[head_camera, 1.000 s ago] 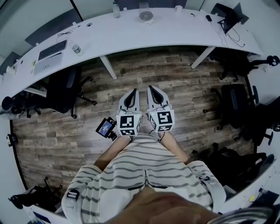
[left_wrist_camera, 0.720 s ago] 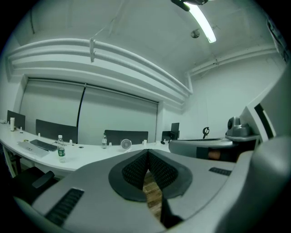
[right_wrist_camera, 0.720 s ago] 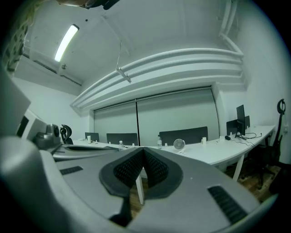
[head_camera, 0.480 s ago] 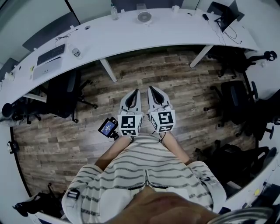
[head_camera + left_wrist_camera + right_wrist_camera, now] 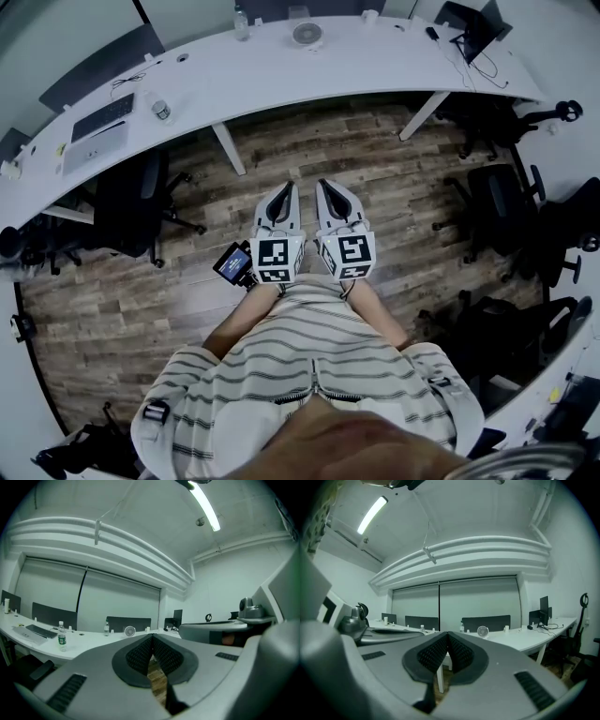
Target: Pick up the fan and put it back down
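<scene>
While left gripper [image 5: 285,187] and right gripper [image 5: 325,186] jaws meet, the fan [image 5: 307,35] stands distant.

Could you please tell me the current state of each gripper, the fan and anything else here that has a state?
left gripper: shut, empty, pointing level toward the desk.
right gripper: shut, empty, beside the left one.
fan: standing upright on the desk, untouched; whether it is spinning cannot be told.
water bottle: upright on the desk.
ceiling light: on.
</scene>
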### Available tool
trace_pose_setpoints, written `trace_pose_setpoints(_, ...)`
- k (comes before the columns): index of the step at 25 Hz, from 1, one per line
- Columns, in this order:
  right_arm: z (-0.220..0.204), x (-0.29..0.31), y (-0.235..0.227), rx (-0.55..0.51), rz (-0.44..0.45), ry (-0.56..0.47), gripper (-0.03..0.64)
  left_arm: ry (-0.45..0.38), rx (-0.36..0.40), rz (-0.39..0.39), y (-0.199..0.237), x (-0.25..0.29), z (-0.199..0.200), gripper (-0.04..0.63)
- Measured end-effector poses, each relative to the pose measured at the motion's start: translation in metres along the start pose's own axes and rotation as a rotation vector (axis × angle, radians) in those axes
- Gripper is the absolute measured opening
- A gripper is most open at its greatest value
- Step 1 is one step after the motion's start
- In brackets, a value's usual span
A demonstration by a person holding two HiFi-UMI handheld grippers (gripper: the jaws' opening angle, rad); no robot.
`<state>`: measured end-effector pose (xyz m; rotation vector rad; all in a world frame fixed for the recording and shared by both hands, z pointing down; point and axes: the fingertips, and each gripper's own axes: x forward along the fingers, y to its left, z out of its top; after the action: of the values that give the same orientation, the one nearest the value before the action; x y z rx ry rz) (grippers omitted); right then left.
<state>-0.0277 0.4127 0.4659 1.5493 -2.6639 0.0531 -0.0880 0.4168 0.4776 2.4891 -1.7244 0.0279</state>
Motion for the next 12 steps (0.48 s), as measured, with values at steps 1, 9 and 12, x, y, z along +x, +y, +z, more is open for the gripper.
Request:
trace_pose_setpoints(1,-0.001,0.000,0.000,0.003,-0.007,0.003,0.012,0.002,-0.003,0.001,0.002,-0.001,-0.001,0.008)
trace_pose_setpoints(9,-0.006,0.012,0.009,0.017,-0.003,0.003,0.012,0.017,-0.004,-0.007,0.012,0.004,-0.009,0.008)
trace_pose_setpoints(12,-0.010,0.020,0.004,0.019,-0.005,0.007,0.012,0.020,0.001,-0.008,0.014,0.011,-0.012,0.008)
